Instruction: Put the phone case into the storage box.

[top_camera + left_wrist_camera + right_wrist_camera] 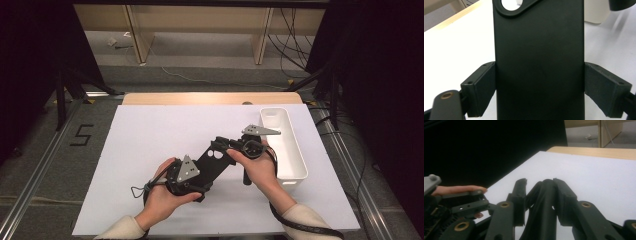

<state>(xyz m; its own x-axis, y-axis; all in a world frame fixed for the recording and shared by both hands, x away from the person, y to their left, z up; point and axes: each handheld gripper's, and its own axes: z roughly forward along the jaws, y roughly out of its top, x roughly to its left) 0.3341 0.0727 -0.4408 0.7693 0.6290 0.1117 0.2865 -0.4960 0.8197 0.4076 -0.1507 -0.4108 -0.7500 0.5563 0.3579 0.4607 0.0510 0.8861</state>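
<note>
From the high view I see a white bin point(294, 159) standing at the right side of the desk point(150, 150); as far as I can tell, nothing lies in it.

The thing in hand is a black phone case point(214, 161), flat and matte, with a rounded camera cut-out near its far end through which the white desk surface shows. It is held off the desk, above its middle, running from lower left to upper right between my two grippers.

My left gripper point(539, 87) has its pads spread wide and pressed on the two long sides of the phone case, one pad per side, as the left gripper view shows it. The left hand point(162, 195) wraps the gripper body from below, forearm coming in from the bottom edge.

My right gripper point(541, 187) is nearly pressed together, its pads pinching the thin far edge of the phone case in the right gripper view. The right hand point(260, 167) sits just beside the bin, wrist angled toward the left.
</note>
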